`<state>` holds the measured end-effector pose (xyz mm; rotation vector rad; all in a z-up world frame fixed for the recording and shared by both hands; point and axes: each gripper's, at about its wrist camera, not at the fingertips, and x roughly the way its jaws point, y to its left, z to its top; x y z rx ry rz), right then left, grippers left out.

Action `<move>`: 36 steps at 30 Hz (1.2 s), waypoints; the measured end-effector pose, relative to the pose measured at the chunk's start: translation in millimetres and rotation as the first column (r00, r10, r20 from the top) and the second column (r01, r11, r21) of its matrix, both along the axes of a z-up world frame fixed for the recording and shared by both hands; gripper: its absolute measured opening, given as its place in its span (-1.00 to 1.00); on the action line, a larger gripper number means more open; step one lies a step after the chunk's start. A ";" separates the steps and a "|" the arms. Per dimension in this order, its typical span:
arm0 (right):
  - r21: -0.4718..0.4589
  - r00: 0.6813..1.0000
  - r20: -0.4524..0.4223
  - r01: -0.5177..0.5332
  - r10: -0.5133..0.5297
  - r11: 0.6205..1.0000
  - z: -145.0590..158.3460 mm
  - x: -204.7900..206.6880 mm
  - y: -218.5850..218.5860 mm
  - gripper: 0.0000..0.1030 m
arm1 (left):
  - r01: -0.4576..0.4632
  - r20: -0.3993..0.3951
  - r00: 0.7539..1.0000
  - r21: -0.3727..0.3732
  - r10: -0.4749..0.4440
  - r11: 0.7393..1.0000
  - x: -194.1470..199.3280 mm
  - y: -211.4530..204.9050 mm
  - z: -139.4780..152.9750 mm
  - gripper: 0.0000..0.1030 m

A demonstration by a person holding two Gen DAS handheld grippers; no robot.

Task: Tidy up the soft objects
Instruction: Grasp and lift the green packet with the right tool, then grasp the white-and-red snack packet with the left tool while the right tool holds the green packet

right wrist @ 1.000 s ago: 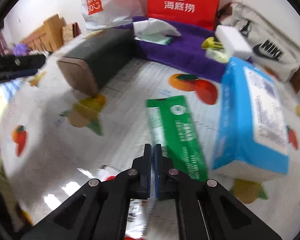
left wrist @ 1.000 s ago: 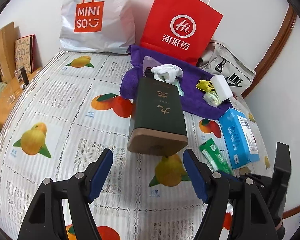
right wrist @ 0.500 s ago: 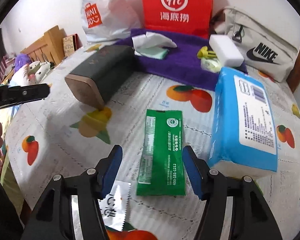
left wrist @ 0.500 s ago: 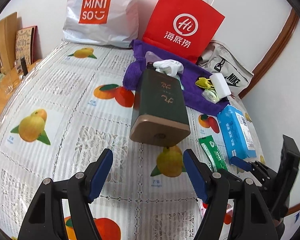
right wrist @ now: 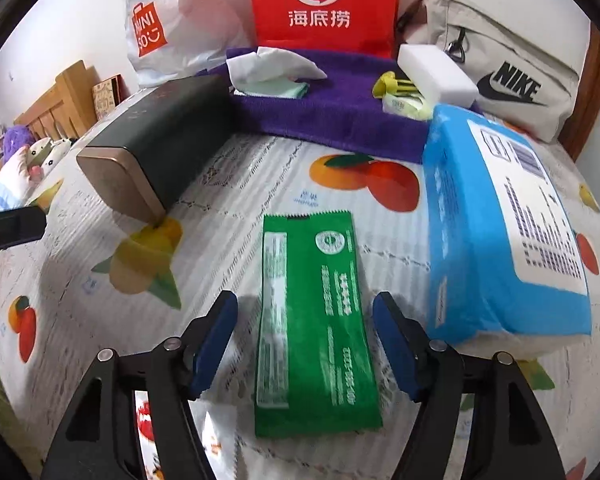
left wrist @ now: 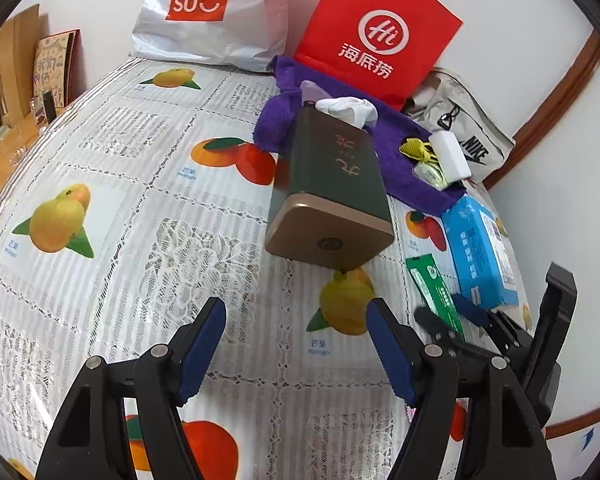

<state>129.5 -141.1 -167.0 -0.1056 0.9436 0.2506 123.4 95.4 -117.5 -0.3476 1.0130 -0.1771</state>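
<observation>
Spreading wide, your right hand-held gripper (right wrist: 305,334) straddles the green sachet (right wrist: 314,320) lying flat on the fruit-print counter (right wrist: 236,216); its blue pads (right wrist: 216,334) stand clear of the sachet on both sides, nothing gripped. Just right of it: blue tissue pack (right wrist: 504,232). Your left hand-held gripper (left wrist: 296,344), also spread and holding nothing, hovers over the counter short of the dark green box (left wrist: 332,192). Beyond: purple towel (right wrist: 340,116) carrying a white tissue (right wrist: 272,65), white sponge block (right wrist: 436,74) and yellow clip (right wrist: 392,83). Against the wall: red paper bag (right wrist: 324,0), Miniso bag (left wrist: 208,8), Nike pouch (right wrist: 512,80).
</observation>
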 end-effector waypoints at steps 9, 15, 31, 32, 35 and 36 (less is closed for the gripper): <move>0.058 0.998 0.035 -0.053 0.051 0.997 21.8 -18.1 -10.4 -0.41 | 0.051 -0.027 0.998 0.058 -0.050 0.997 -12.4 -22.7 -4.5 0.38; 0.062 0.998 0.062 -0.030 0.026 0.998 39.0 -43.4 -39.6 -0.41 | 0.125 -0.071 0.990 0.015 -0.124 0.992 -29.5 -47.0 -16.8 0.38; 0.102 0.998 0.061 0.003 -0.009 0.995 36.8 -108.7 -97.7 -0.41 | 0.291 -0.058 0.956 0.087 -0.287 0.953 -56.3 -132.8 -25.5 0.66; 0.100 0.998 0.064 0.001 -0.008 0.995 36.7 -110.8 -98.6 -0.41 | 0.298 -0.057 0.954 0.106 -0.294 0.949 -56.3 -138.5 -25.9 0.71; 0.090 0.997 0.066 0.020 -0.026 0.996 33.8 -114.3 -106.6 -0.41 | 0.321 -0.046 0.947 0.190 -0.318 0.928 -59.0 -157.1 -27.3 0.71; 0.096 0.997 0.062 0.034 -0.040 0.995 32.2 -112.4 -111.4 -0.41 | 0.319 -0.043 0.947 0.208 -0.317 0.925 -58.9 -160.6 -28.0 0.70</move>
